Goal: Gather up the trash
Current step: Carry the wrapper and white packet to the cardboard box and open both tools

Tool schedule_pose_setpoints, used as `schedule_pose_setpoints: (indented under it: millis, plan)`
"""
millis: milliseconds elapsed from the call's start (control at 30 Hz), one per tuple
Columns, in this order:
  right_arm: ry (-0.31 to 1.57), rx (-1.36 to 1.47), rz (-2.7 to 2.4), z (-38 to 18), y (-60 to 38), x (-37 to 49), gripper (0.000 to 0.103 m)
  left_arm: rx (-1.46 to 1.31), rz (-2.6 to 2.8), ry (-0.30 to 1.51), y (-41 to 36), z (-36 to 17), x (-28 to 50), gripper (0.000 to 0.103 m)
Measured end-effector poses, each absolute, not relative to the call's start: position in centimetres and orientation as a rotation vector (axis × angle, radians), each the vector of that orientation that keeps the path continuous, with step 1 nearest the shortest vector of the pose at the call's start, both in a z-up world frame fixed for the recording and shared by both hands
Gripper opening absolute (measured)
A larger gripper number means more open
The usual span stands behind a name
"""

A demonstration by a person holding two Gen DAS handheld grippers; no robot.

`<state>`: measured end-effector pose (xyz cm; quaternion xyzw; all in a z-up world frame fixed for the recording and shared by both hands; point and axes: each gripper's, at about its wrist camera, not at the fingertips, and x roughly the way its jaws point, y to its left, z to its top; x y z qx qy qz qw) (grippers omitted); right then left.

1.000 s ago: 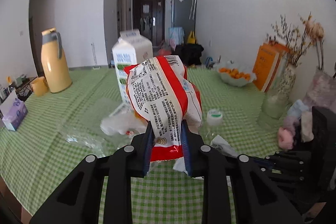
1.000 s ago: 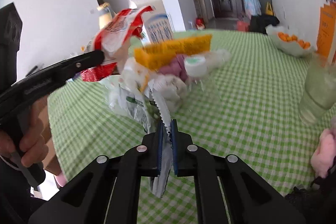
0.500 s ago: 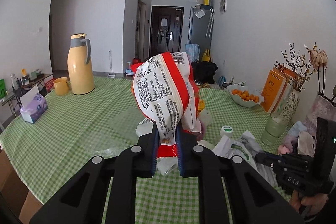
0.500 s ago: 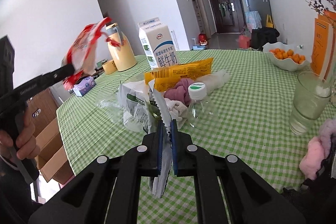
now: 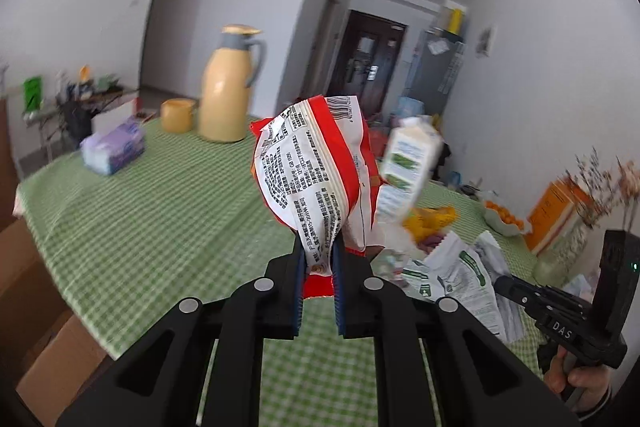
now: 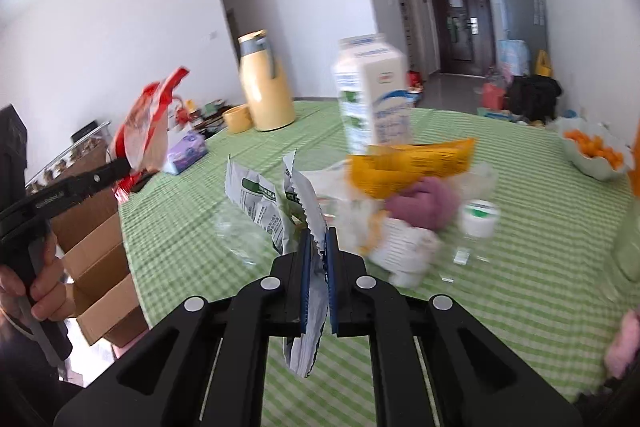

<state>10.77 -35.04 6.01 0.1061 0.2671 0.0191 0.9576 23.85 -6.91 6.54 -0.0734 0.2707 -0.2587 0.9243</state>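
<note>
Trash is in both grippers: the left gripper (image 5: 318, 269) has its jaws pressed tight on the lower end of one red-and-white snack bag (image 5: 316, 171), which stands up crumpled above them, off the table (image 5: 132, 211), near the table's left edge where one open cardboard box (image 6: 94, 247) sits below. The right gripper (image 6: 316, 259) has its jaws closed flat on one white-and-green wrapper (image 6: 260, 203), the foil's serrated edge rising between the pads and its tail hanging beneath them. More litter lies heaped toward the middle of the green checked table: one yellow snack packet (image 6: 412, 163), one purple crumpled lump (image 6: 424, 203), one clear bottle with a white cap (image 6: 478, 217), and white wrappers too blurred to count. One milk carton (image 6: 372, 95) stands upright behind the heap. Toward the far left corner stand one yellow thermos jug (image 5: 230, 87), one yellow cup (image 5: 178, 113) and one purple tissue pack (image 5: 114, 149). One bowl of oranges (image 6: 592, 151) sits by the right edge.
</note>
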Motion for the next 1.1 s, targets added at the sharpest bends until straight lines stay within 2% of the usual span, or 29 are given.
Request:
schedule_pose_setpoints:
  millis: [100,400,567,833,967,1000,1033,1100]
  plan:
    - [0.560,0.180,0.104,6.0,-31.5,13.3,0.008,-0.230,-0.483,0.581,-1.7,5.6,24.9,0.009]
    - [0.660,0.112,0.422,4.5,-16.8,22.8,0.008,-0.235,-0.046,0.602,15.2,1.5,25.3,0.009]
    - [0.741,0.053,0.656,2.5,-5.6,27.3,0.008,-0.261,0.174,0.710,25.1,-3.7,25.2,0.009]
    - [0.897,-0.024,0.873,-2.0,9.1,32.0,0.008,-0.324,0.308,0.874,32.5,-11.8,25.0,0.010]
    - [0.963,-0.044,0.884,-4.6,13.2,33.9,0.008,-0.363,0.309,0.900,34.2,-13.2,25.3,0.016]
    - [0.979,-0.050,0.883,-5.3,14.0,34.3,0.008,-0.363,0.318,0.900,34.3,-13.1,25.3,0.023]
    - [0.988,-0.057,0.875,-5.9,15.0,34.8,0.008,-0.373,0.325,0.899,34.3,-13.1,25.8,0.025]
    - [1.001,-0.072,0.876,-6.7,16.0,34.9,0.008,-0.403,0.329,0.894,34.9,-13.4,25.9,0.042]
